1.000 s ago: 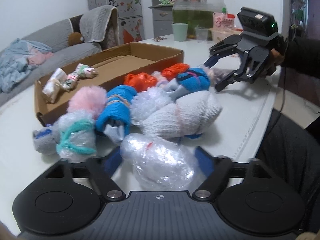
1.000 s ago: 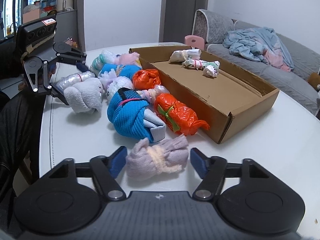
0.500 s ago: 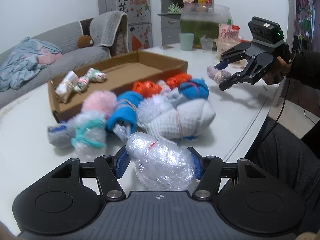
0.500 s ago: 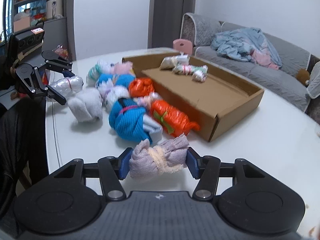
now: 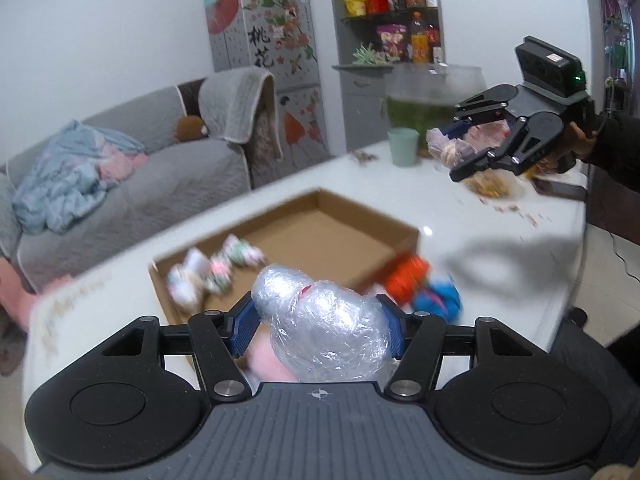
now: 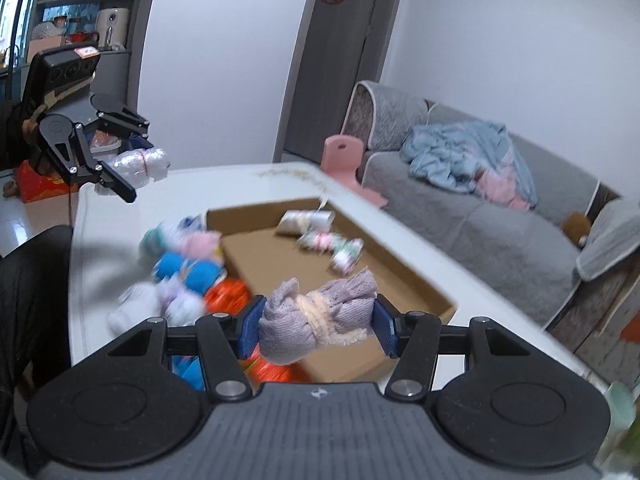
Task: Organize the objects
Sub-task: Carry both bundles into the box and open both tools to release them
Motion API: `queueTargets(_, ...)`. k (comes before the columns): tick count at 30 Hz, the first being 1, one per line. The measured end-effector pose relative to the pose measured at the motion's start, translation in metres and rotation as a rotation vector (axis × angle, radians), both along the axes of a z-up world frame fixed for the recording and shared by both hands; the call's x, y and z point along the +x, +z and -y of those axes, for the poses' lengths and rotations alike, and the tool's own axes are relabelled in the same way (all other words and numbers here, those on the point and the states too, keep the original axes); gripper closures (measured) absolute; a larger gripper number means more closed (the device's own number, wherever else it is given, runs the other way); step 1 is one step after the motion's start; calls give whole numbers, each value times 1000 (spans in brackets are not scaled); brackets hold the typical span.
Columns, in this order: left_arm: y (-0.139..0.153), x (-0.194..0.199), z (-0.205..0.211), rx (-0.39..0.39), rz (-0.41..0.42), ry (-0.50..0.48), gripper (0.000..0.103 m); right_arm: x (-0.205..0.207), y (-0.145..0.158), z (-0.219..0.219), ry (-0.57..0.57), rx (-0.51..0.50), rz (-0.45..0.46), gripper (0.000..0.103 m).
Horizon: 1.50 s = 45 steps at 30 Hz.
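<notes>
Left fingers (image 5: 386, 334) clamp the clear plastic bundle (image 5: 326, 334); right fingers (image 6: 249, 330) clamp the lilac sock roll (image 6: 316, 326).

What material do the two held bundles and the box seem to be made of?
Clear bundle in the left gripper: probably thin plastic film, glossy and crinkled. Lilac bundle in the right gripper: knitted fabric, matte, with visible mesh. Box: brown cardboard, dull.

Left tongs (image 5: 320, 326) and right tongs (image 6: 316, 326) both raised above the table, each clamped around a bundle.
</notes>
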<state>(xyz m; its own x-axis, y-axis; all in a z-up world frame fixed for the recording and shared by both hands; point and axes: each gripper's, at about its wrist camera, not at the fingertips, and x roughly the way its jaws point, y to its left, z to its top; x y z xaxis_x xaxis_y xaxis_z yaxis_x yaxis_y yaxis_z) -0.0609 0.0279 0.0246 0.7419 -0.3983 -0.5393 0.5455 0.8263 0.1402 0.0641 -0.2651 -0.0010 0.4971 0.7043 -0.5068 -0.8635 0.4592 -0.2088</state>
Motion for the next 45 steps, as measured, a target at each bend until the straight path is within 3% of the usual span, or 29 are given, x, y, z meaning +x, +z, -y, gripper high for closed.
queueTargets(8,42,78,32,37,42,-4,36,43,25,-31,21,-38,59,50)
queueTargets(13,42,132,61,76,44,-33,36,76,19,-49,31,-69,49,50)
queueTargets(22,-19,218,97,67,-59,-90,36,133,-19,-72,32,-137,-6,50)
queueTargets(31,-92,271,95,148,-160,-97,36,161,-60,-104,82,-258,-36,50)
queueTargets(45,-119,301,74,216,-187,-81,36,184,-99,-147,164,-434,-50,50)
